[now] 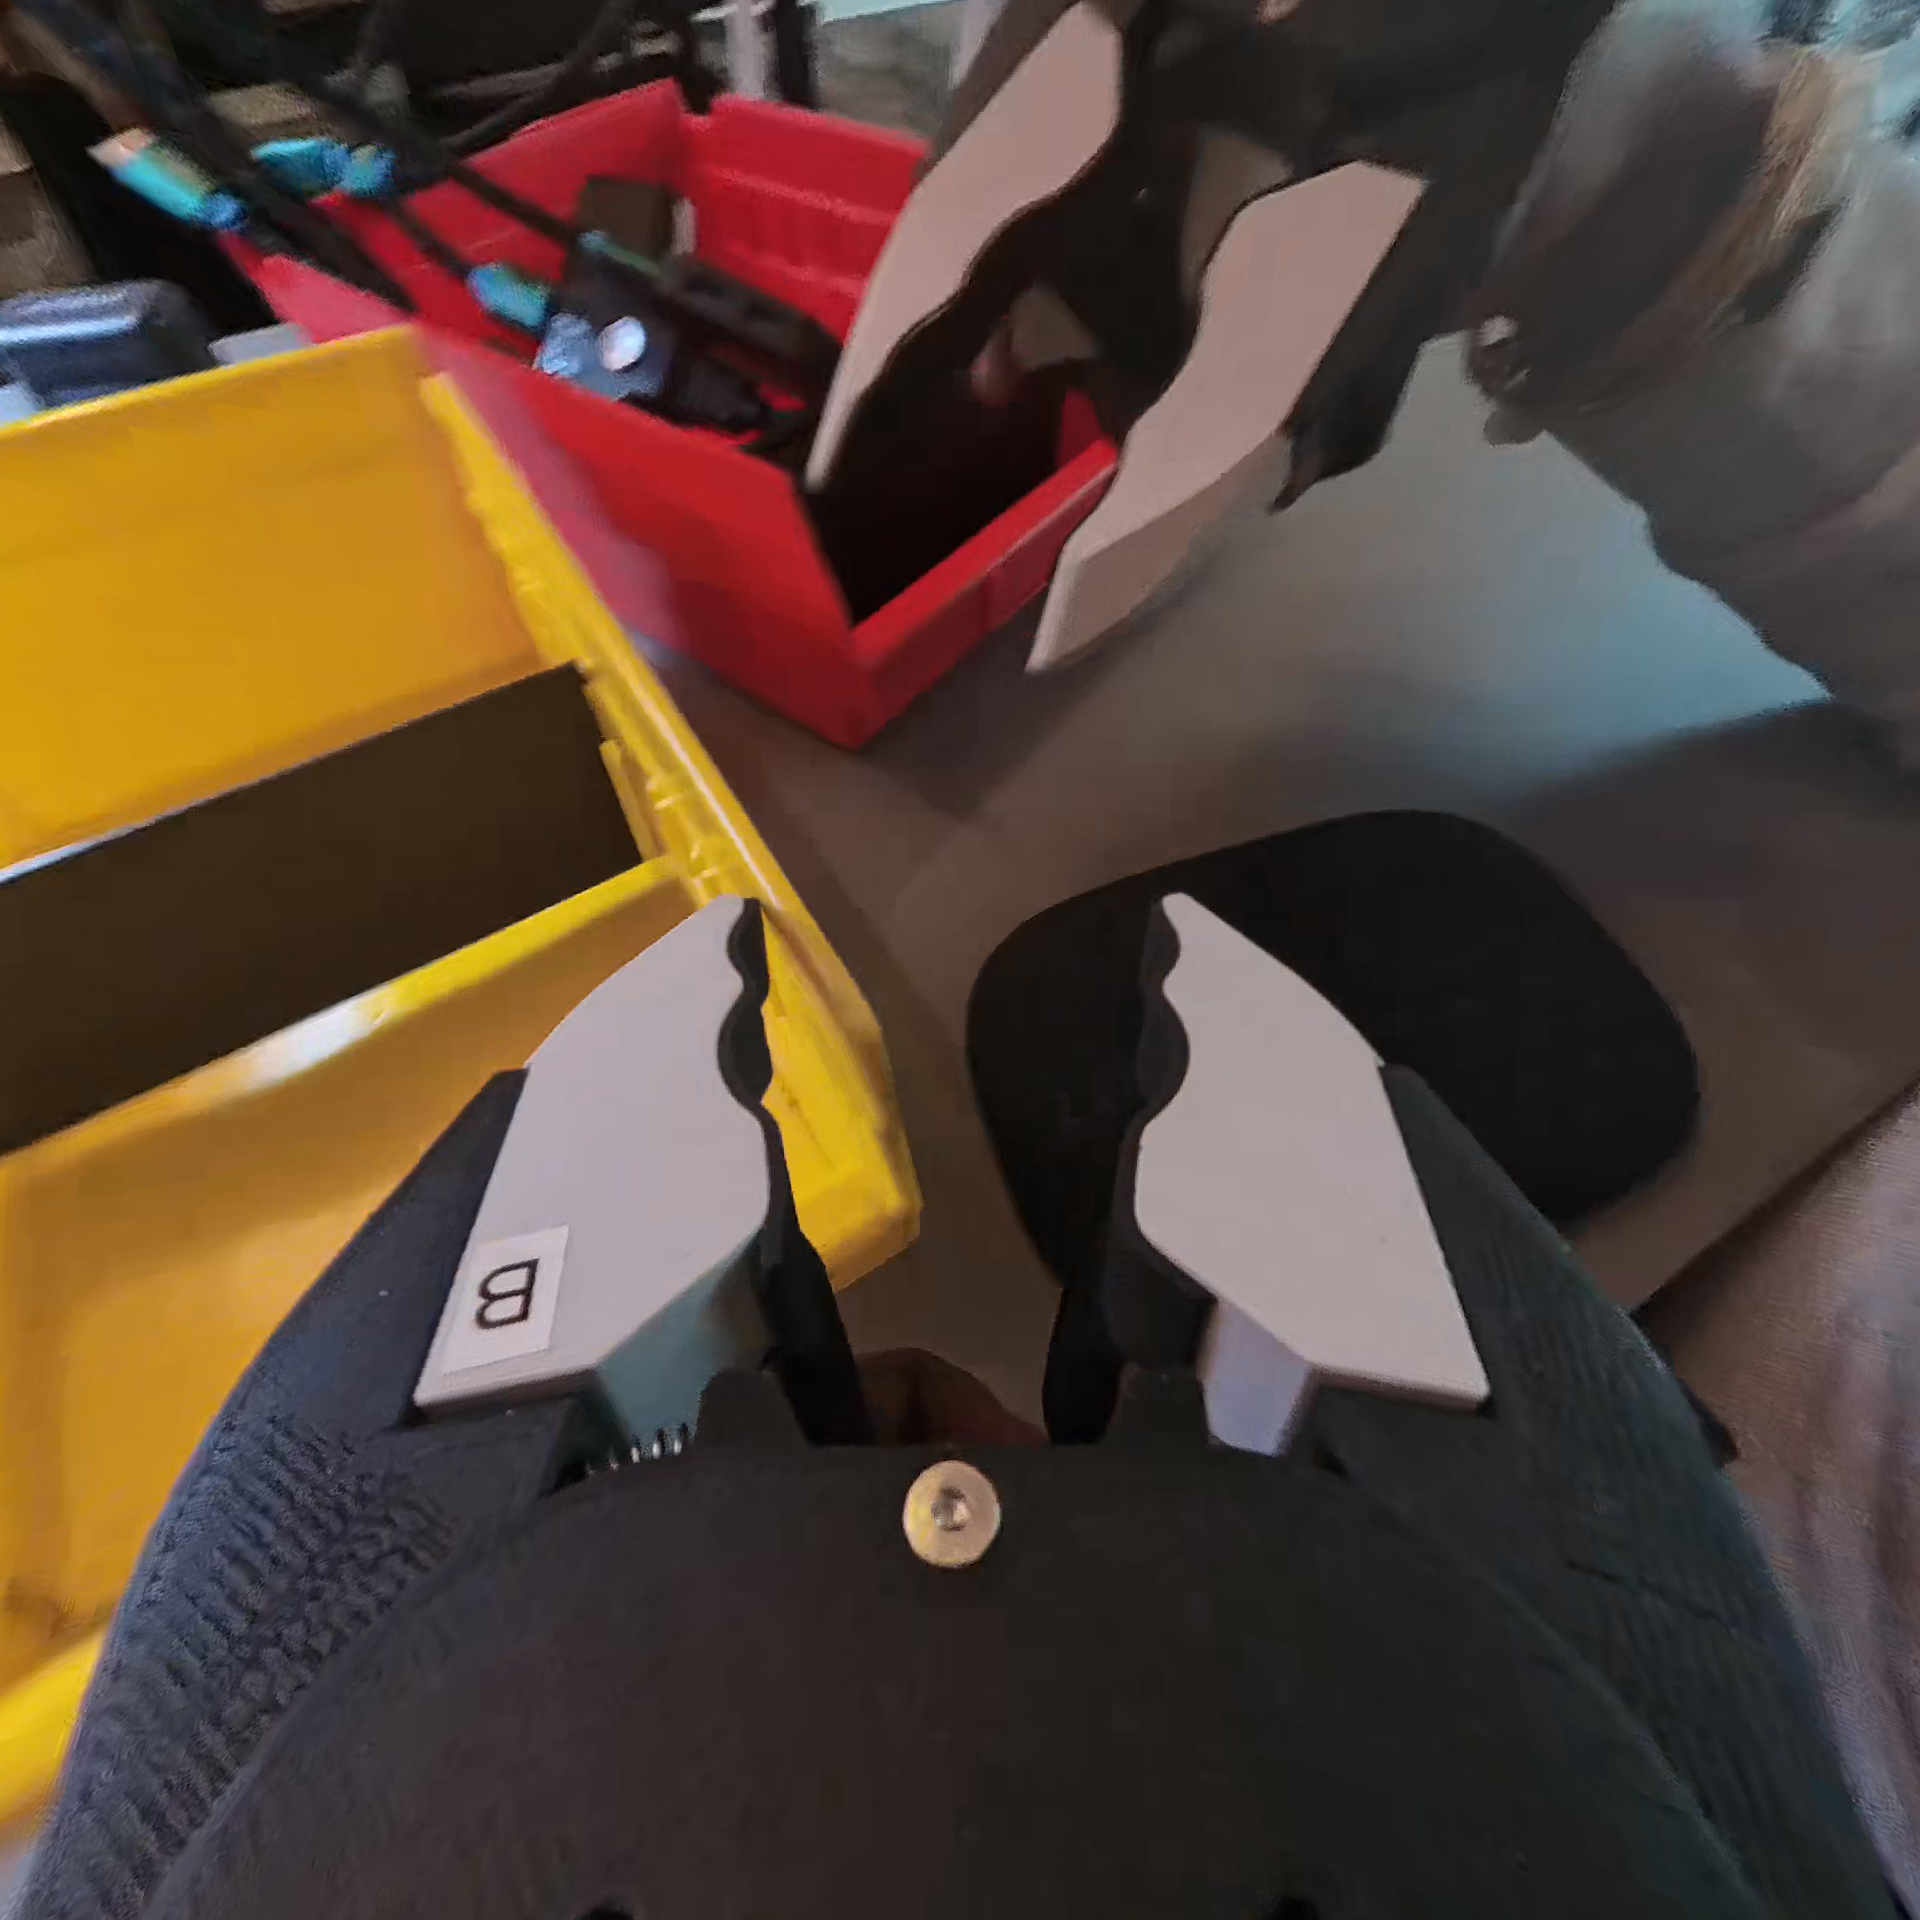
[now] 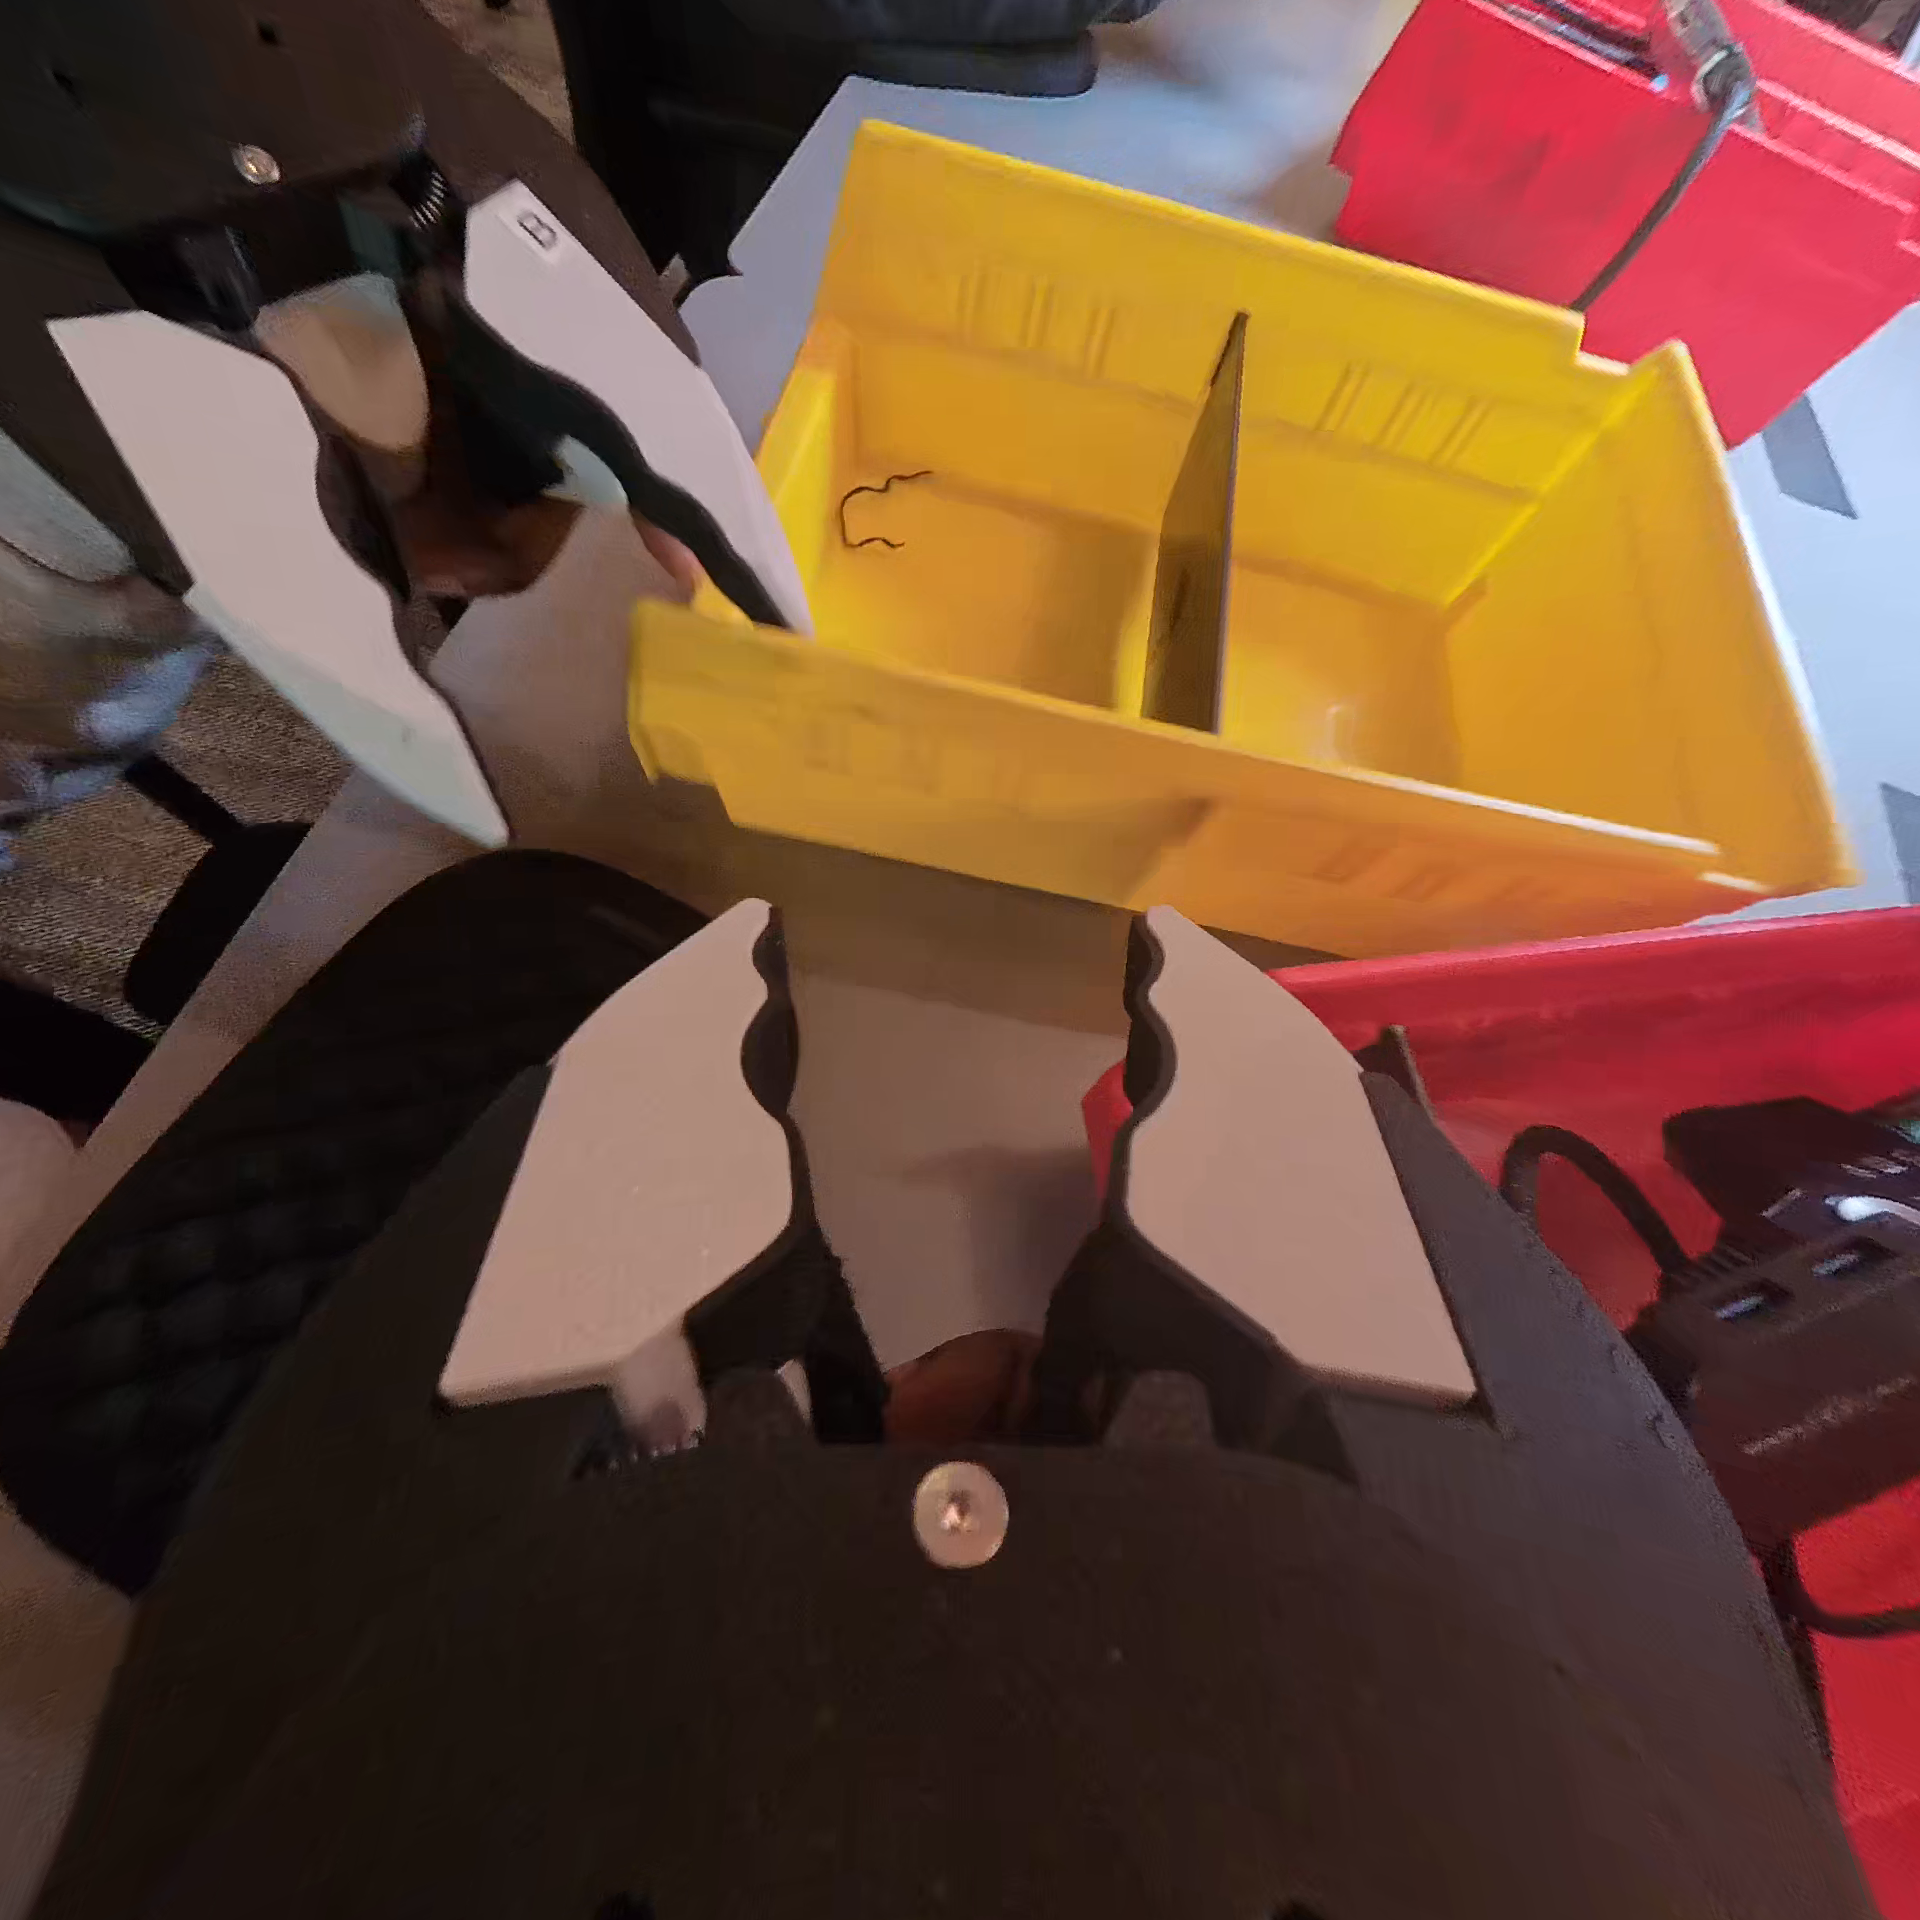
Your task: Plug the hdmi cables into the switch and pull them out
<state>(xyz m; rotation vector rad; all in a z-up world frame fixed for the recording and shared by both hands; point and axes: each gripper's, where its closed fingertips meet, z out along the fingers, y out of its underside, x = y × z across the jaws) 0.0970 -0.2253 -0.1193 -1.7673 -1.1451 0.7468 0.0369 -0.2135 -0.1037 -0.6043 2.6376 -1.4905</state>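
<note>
Grippers both stand wide apart and hold nothing. From the left wrist view, the left gripper [image 1: 961, 914] hangs over grey table [image 1: 1403, 665], its left finger overlapping the near corner of the yellow bin [image 1: 260, 582] at 9 o'clock, its right finger over a black pad [image 1: 1455, 987] at 3 o'clock. The right gripper [image 1: 935, 561] shows at 1 o'clock, blurred, one finger over the open end of the red bin [image 1: 727, 540], the other just outside it above the table.

That red bin, at 12 o'clock, holds the switch [image 1: 707, 312], a dark box lying among black cables [image 1: 488, 197] with teal plugs [image 1: 509, 294]; whether any plug sits in a port cannot be told through the blur. More teal plugs hang at 11 o'clock, beyond the bin.

From the right wrist view, the yellow bin lies at 1 o'clock, split by a dark divider [image 2: 1195, 540], with a small black wire scrap [image 2: 878, 509] in its left compartment. The red bin sits at 4 o'clock, a black box with ports [image 2: 1808, 1309] and cable inside. A second red bin [image 2: 1558, 156] stands at 2 o'clock, beyond the yellow one.
</note>
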